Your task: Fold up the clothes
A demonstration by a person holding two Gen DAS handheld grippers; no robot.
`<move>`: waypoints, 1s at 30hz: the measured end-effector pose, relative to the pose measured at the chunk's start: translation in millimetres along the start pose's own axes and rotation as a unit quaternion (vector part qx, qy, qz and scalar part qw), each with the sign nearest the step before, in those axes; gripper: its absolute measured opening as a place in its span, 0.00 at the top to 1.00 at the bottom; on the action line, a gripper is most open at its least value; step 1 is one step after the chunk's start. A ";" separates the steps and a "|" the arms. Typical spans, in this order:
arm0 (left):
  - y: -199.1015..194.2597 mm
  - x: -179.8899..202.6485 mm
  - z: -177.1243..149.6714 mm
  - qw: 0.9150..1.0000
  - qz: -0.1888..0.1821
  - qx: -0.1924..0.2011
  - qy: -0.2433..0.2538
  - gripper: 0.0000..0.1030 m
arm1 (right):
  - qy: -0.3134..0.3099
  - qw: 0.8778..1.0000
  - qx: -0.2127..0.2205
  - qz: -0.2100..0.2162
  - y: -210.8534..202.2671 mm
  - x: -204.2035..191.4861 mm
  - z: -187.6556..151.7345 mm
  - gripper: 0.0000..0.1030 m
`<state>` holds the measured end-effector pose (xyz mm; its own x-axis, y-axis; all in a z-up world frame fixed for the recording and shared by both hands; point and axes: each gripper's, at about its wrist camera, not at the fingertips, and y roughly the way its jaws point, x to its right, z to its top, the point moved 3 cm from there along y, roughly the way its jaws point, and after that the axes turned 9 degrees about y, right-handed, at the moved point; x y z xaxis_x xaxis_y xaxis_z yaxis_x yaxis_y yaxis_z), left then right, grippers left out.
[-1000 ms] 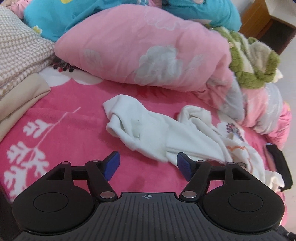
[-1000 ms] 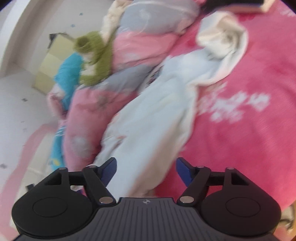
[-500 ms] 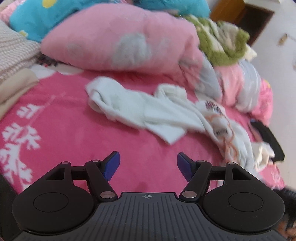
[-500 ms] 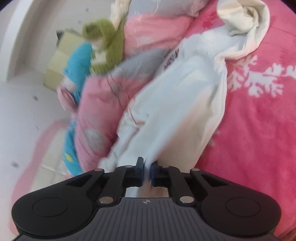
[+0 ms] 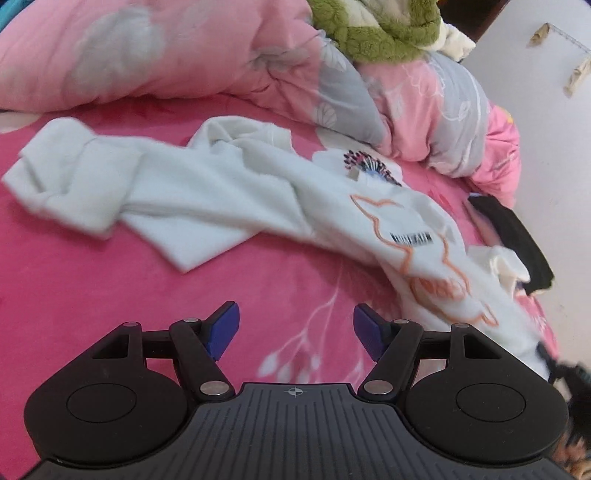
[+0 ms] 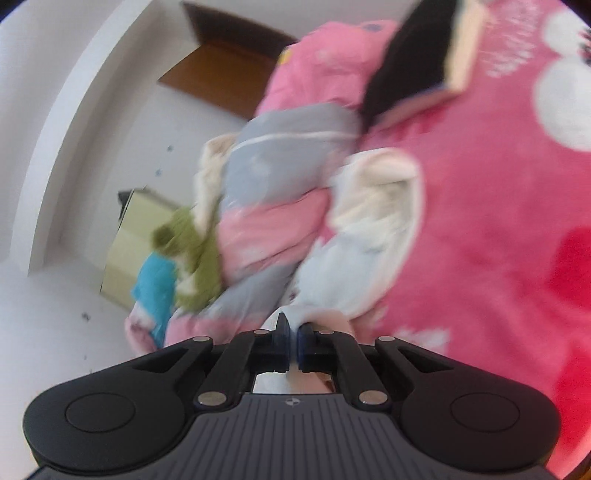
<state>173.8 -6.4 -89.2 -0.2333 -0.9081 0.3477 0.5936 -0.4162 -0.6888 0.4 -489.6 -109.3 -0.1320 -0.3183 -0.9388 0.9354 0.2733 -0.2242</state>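
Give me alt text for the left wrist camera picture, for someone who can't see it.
A crumpled white top with an orange outline print lies stretched across a pink flowered blanket. The open left claw hovers over bare blanket just in front of it, holding nothing. A pink and grey quilt is heaped behind.

printed mark on white garment (image 5: 410, 238), unreadable

Left wrist view: rides behind its own tongs (image 5: 295, 328), tilted down at the bed (image 5: 110, 280) from close by; white shirt (image 5: 229, 195) at 12 o'clock, quilt (image 5: 155, 51) beyond.
Right wrist view: rolled, blurred, nearly level, very near the shirt (image 6: 343, 280); wall at 10 o'clock.
Shared: shirt, quilt (image 6: 280, 221), bed (image 6: 498, 236), green fleece (image 5: 373, 33).
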 end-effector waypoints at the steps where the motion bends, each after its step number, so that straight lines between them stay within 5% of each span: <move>1: 7.0 2.4 3.3 1.000 0.007 0.006 -0.006 0.34 | 0.009 1.000 -0.004 -0.003 3.5 12.3 5.1 0.96; 6: 40.2 0.7 16.1 0.997 0.037 0.027 -0.057 0.34 | 0.050 0.998 -0.041 -0.008 24.5 61.4 20.3 0.96; 10: 59.2 -3.7 17.6 0.993 0.042 0.030 -0.104 0.34 | 0.075 0.995 -0.073 0.003 19.7 60.8 25.2 0.90; 14: 66.8 -5.2 13.0 0.988 0.046 0.061 -0.132 0.35 | 0.103 0.990 -0.095 0.017 6.8 56.7 27.2 0.56; 16: 68.3 -6.4 11.1 0.986 0.048 0.080 -0.140 0.37 | 0.121 0.987 -0.100 0.022 -0.3 54.1 18.4 0.54; 23: 75.6 -4.6 19.0 0.985 0.059 0.106 -0.120 0.90 | 0.131 0.982 -0.134 -0.002 5.9 43.5 -29.4 0.53; 30: 26.5 -18.9 42.9 0.979 0.044 0.172 -0.096 0.93 | 0.086 0.986 -0.137 -0.031 19.4 12.1 -52.9 0.54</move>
<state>226.9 1.6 -86.8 -0.0401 -0.9005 0.4330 0.8373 -0.2667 -0.4772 -0.3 -440.1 -138.8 -0.2616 -0.1897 -0.9463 0.8031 0.5010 -0.3225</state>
